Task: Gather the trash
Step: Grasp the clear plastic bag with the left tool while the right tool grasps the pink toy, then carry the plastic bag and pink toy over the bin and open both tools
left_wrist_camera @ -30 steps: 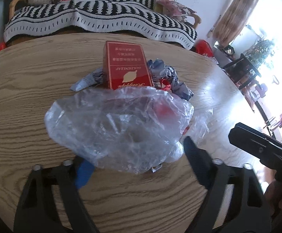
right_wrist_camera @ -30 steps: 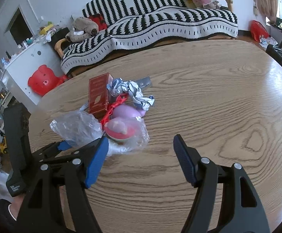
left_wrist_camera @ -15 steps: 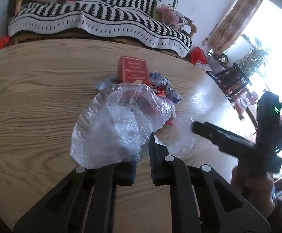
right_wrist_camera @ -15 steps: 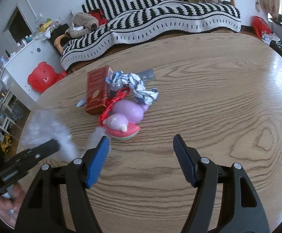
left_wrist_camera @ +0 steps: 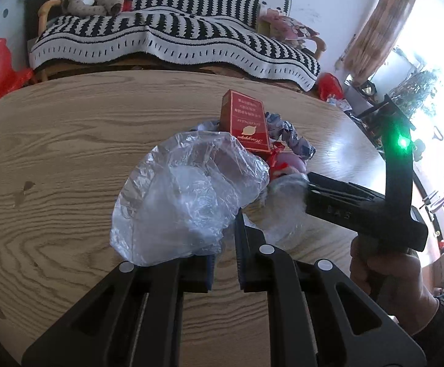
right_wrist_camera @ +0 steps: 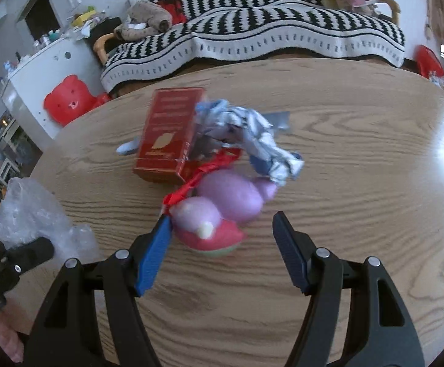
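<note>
My left gripper (left_wrist_camera: pixel 226 238) is shut on a clear plastic bag (left_wrist_camera: pixel 188 195) and holds it above the wooden table (left_wrist_camera: pixel 69 140); the bag also shows in the right wrist view (right_wrist_camera: pixel 29 211). My right gripper (right_wrist_camera: pixel 222 238) is open, its jaws either side of a pink and purple peel (right_wrist_camera: pixel 218 211). Behind the peel lie a red box (right_wrist_camera: pixel 168 134), a red wrapper (right_wrist_camera: pixel 200 171) and a crumpled blue-white wrapper (right_wrist_camera: pixel 252 137). The red box (left_wrist_camera: pixel 246 122) and my right gripper (left_wrist_camera: pixel 307 186) also show in the left wrist view.
A sofa with a black-and-white striped blanket (right_wrist_camera: pixel 252 27) stands behind the table. A red bear-shaped stool (right_wrist_camera: pixel 69 98) and a white cabinet (right_wrist_camera: pixel 35 64) are at the left. The table's far edge curves round.
My left gripper closed on the plastic bag and lifted it off the trash pile. My right gripper moved forward to the pink peel, staying open.
</note>
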